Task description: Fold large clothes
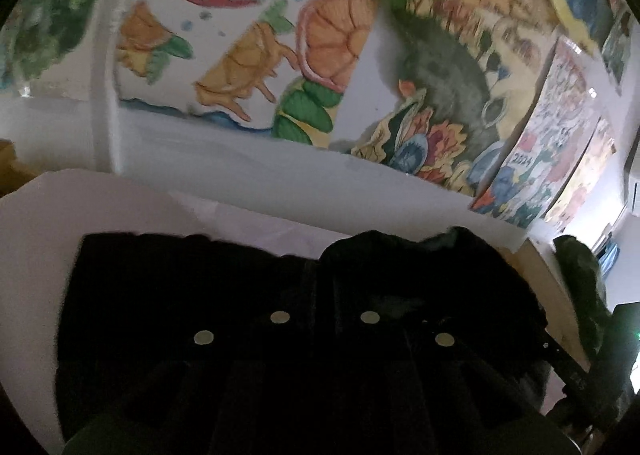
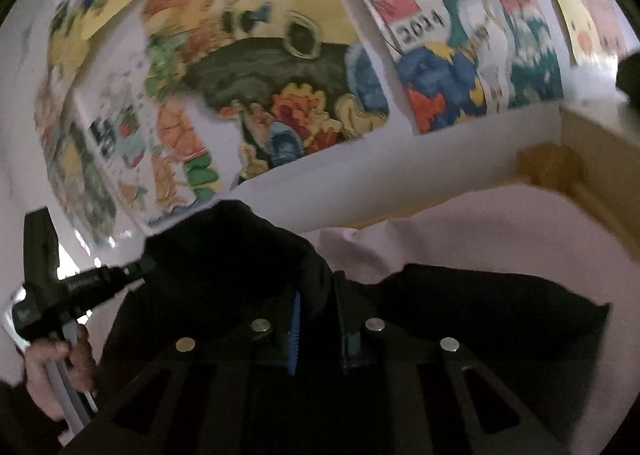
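Behind your work surface: a white wall (image 1: 240,159) hung with colourful painted posters (image 1: 328,43), one marked 2024 (image 2: 420,29). Blur softens most of the detail.

Surface: a pale pink sheet (image 2: 500,231) spread flat, with a yellowish wooden ledge (image 2: 592,159) along its far right side.

Garment: one large black piece of clothing (image 1: 200,295) lying across the sheet, close under both cameras. A raised fold of it stands up on the side of your right gripper.

Your left gripper (image 1: 324,319): its fingers are lost against the black cloth in its own view, so you cannot tell from there how the jaws stand. In the right wrist view its black body (image 2: 80,287) reaches into the raised fold, with your left hand (image 2: 56,367) on the handle; the tips are hidden by fabric.

Your right gripper (image 2: 320,319): jaws drawn narrow, a fold of the black cloth pinched between the blue-ribbed pads (image 2: 294,331).
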The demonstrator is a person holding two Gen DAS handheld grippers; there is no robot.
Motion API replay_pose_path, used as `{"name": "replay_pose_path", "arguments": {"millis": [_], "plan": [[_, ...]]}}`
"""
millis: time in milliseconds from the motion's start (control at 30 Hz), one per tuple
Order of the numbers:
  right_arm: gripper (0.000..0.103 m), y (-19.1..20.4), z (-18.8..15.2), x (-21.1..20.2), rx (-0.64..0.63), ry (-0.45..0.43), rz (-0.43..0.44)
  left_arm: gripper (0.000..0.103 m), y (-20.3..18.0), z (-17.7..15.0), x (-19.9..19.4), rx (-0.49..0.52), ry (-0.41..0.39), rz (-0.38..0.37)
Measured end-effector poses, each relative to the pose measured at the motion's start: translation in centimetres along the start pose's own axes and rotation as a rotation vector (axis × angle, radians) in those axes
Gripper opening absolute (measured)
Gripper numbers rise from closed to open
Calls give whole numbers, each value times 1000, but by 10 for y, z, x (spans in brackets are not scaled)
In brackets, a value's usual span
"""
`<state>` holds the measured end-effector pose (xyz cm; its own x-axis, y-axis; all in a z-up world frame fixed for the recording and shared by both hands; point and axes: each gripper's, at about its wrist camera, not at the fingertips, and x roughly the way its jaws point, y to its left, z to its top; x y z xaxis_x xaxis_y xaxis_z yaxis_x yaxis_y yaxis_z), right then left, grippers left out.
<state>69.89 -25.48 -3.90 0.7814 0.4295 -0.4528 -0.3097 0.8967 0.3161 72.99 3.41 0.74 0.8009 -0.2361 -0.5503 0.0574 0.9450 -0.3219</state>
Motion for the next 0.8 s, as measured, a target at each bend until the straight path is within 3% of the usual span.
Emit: {"name": "replay_pose_path", "arguments": {"millis": [267, 367, 533, 800], "plan": [[12, 33, -36, -52, -231, 49, -5, 3, 6, -50, -77, 52, -61, -41], [11, 41, -57, -60, -315, 87, -31, 3, 8, -66, -86, 62, -53, -57], [11, 39, -84, -51, -373, 154, -76, 2, 12, -85, -80, 81, -20, -42], [10, 24, -120, -4, -418, 246, -159, 2, 26, -99, -26, 53, 86, 46]]}}
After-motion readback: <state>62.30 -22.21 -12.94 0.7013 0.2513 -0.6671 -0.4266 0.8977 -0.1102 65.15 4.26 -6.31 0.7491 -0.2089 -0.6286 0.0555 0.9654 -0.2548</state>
